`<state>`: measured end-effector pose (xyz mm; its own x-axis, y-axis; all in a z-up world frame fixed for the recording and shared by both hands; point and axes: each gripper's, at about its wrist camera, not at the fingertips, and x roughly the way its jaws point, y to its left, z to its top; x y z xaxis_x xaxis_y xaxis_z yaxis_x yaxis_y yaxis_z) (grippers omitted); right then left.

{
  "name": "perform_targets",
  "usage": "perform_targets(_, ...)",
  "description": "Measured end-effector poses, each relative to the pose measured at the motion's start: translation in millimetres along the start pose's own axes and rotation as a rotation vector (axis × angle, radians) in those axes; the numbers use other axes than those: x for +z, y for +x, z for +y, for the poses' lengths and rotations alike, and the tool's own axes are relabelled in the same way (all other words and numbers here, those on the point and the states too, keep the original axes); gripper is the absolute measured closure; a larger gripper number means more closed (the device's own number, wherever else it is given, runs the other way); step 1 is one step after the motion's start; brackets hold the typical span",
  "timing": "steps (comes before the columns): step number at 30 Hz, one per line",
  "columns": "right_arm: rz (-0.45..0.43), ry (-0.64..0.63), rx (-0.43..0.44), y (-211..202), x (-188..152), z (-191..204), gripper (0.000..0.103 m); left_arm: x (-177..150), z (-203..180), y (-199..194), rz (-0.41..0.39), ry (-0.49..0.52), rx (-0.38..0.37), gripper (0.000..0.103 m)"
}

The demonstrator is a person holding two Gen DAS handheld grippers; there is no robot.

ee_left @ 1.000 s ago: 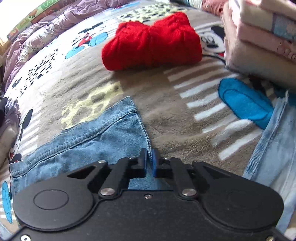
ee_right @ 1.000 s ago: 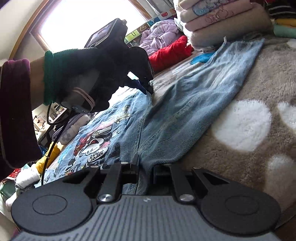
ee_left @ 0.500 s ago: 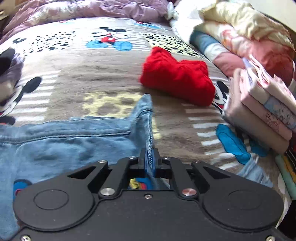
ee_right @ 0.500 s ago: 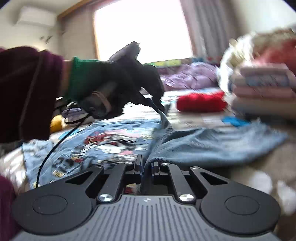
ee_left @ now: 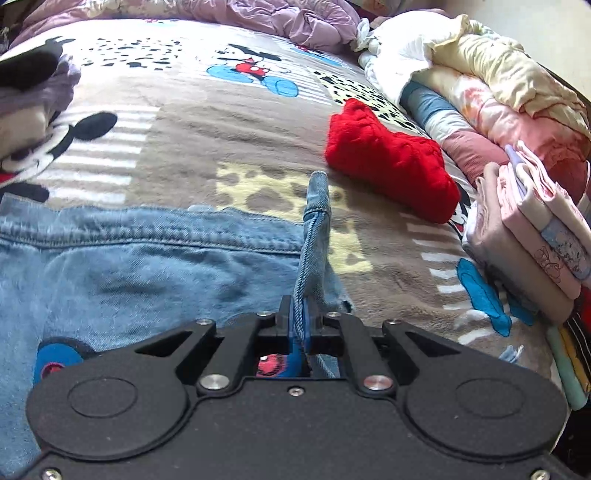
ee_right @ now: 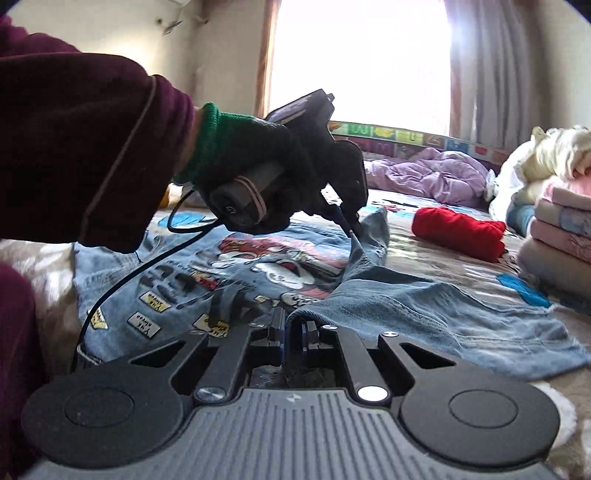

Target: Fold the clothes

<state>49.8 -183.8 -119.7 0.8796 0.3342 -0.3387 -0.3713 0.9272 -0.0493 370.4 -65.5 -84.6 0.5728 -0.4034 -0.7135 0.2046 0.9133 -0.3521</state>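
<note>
Denim, pale blue: one denim jacket (ee_right: 258,273) with a cartoon print, spread on the bed (ee_left: 192,147), the item in work.

Grip, left: the left gripper (ee_left: 301,314) has its jaws clamped on a seamed edge of the denim, which stands up out of them as a narrow ridge running straight ahead. In the right wrist view the same gripper (ee_right: 352,230), carried by a gloved hand (ee_right: 251,177), pinches the cloth at the far end of the raised fold.

Grip, right: the right gripper (ee_right: 293,334) has its jaws closed on the near end of that same fold, denim visibly between them.

Key relation: the pinched line runs from the right jaws away to the left jaws, near to far in the right wrist view. The printed body lies to the left of that line, a loose denim sleeve or flap (ee_right: 461,314) to its right. Judged, the fold goes over onto the printed side, both ends carried together; the left hand is nearer the far hem.

Surroundings: red knit (ee_left: 391,166), rolled, beyond the denim and apart from it; stack of folded clothes (ee_left: 535,236) at the right edge; lilac quilt (ee_left: 277,18) at the head of the bed. Nothing lies on the printed panel; the gripper's cable (ee_right: 140,266) trails across it.
</note>
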Motion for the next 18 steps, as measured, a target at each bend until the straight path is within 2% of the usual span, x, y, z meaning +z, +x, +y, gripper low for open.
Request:
perform_targets(9,0.082,-0.042,0.033,18.5,-1.4,12.3,0.092,-11.5,24.7,9.5,-0.012,-0.039,-0.033,0.098)
perform_targets(11,0.100,-0.036,0.039,22.6,-2.0,13.2,0.092,-12.6,23.6,8.3,-0.024,-0.022,-0.026,0.098)
perform_targets(18,0.102,-0.052,0.041,24.7,-2.5,19.2,0.084,-1.5,-1.7,-14.1,-0.152,0.131,0.015,0.098)
